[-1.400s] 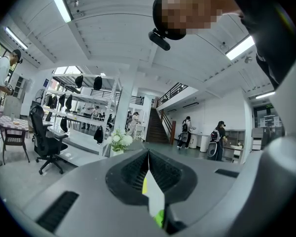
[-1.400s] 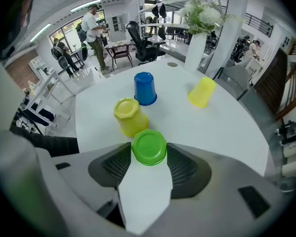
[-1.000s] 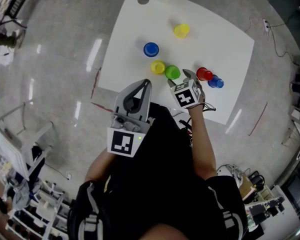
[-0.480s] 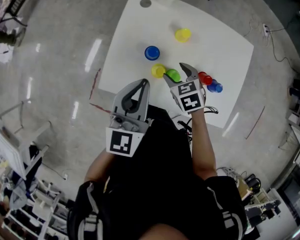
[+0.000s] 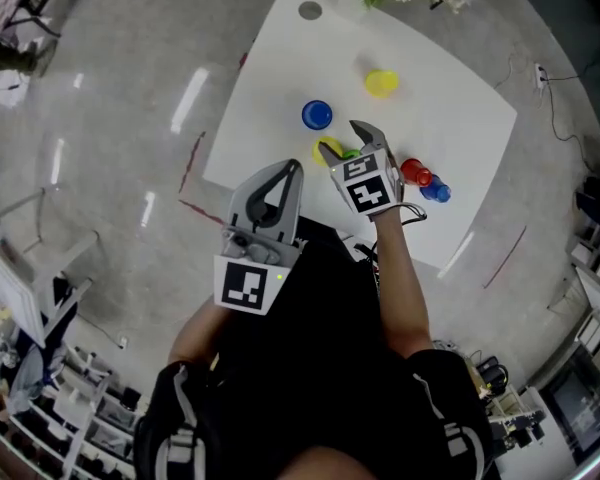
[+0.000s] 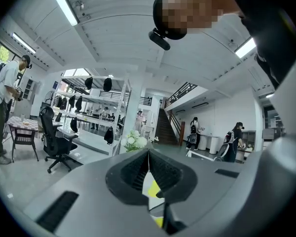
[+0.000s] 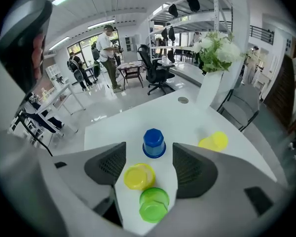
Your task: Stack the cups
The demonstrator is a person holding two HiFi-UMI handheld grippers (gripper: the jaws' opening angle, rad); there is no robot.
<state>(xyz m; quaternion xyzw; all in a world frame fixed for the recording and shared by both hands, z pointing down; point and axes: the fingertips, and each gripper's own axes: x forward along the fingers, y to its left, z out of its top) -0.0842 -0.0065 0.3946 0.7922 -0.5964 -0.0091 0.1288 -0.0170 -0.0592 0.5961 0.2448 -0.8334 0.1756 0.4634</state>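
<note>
While the right tongs (image 5: 342, 140) gape, the green cup (image 7: 154, 204) stands upside down.

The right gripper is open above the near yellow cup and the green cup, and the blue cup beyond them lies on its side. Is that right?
Not quite. The blue cup does not lie on its side: it stands upside down on its rim, as the right gripper view shows. The rest holds: the right gripper is open above the near yellow cup and the green cup, with the blue cup beyond them.
</note>
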